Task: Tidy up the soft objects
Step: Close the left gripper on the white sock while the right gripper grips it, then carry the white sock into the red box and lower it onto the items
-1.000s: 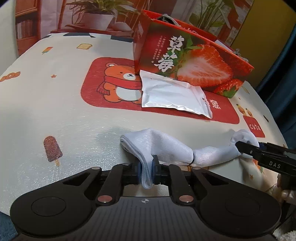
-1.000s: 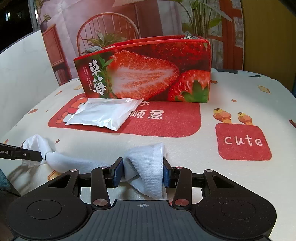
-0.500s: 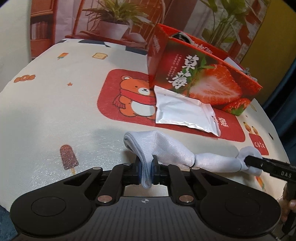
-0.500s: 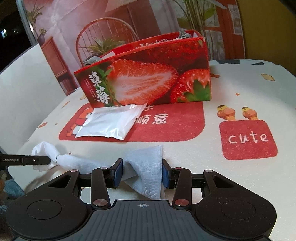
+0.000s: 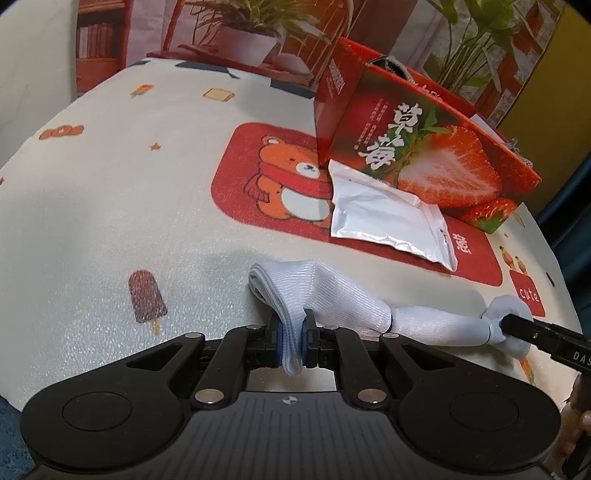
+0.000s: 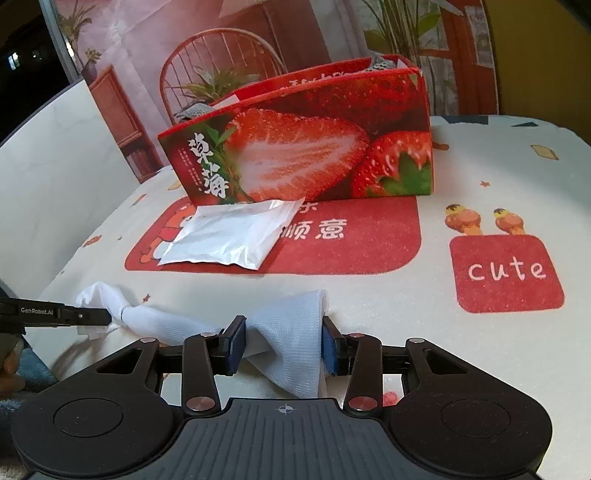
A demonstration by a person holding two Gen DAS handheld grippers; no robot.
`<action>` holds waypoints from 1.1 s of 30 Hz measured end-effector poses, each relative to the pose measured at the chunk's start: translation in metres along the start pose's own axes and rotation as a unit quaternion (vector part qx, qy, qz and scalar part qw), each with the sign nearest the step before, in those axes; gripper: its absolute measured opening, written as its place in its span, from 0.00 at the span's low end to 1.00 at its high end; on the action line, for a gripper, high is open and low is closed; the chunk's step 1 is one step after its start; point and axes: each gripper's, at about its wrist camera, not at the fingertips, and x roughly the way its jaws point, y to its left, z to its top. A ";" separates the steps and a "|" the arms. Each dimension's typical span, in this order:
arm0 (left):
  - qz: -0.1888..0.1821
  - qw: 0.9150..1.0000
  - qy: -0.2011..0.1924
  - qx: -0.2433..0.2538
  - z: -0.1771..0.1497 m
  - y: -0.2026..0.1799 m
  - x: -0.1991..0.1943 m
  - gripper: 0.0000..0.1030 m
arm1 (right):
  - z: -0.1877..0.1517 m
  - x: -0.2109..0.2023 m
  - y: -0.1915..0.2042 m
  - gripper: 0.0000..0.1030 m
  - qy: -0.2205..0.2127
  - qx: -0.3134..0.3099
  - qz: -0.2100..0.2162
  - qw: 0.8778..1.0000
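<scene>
The white ribbed knit sock (image 5: 343,299), twisted tight at its middle, lies stretched across the lower centre of the left wrist view, low over the tablecloth. The left gripper (image 5: 293,341) is clamped on a folded edge of it, jaws nearly together; the right gripper (image 6: 282,345) pinches the other end, its jaws held wider by the bunched cloth. Each gripper's dark fingers enter the other camera's frame at the side, lower right in the left wrist view, lower left in the right. Holding both ends apart probably keeps the fabric taut so it can be straightened or folded (my reading, not something shown).

Above the sock a flat silver foil pouch (image 5: 388,218) rests on the cloth, its far edge against the red strawberry-printed cardboard box (image 6: 314,158), open at the top and likely the destination.

The cream tablecloth (image 5: 110,206) carries a bear panel, a popsicle and a "cute" patch. Behind it stand potted plants (image 5: 243,33), a round-backed chair (image 6: 221,70) and a wooden shelf
</scene>
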 end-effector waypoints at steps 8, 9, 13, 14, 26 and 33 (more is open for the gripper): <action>-0.037 0.992 -0.087 0.083 0.050 -0.032 -0.037 0.10 | 0.043 -0.017 0.006 0.30 -0.046 -0.032 -0.008 0.998; -0.043 0.990 -0.101 0.093 0.060 -0.038 -0.042 0.10 | 0.053 -0.020 0.006 0.29 -0.055 -0.035 -0.009 0.998; -0.057 0.980 -0.149 0.116 0.106 -0.062 -0.055 0.10 | 0.103 -0.032 0.008 0.28 -0.100 -0.060 -0.022 0.993; -0.060 0.979 -0.157 0.117 0.119 -0.067 -0.055 0.10 | 0.116 -0.034 0.010 0.28 -0.109 -0.070 -0.027 0.991; -0.030 0.977 -0.131 0.164 0.214 -0.134 0.027 0.10 | 0.237 0.015 0.011 0.27 -0.124 -0.194 -0.125 0.965; 0.009 0.982 -0.107 0.158 0.235 -0.128 0.075 0.10 | 0.251 0.075 -0.006 0.27 -0.087 -0.210 -0.140 0.964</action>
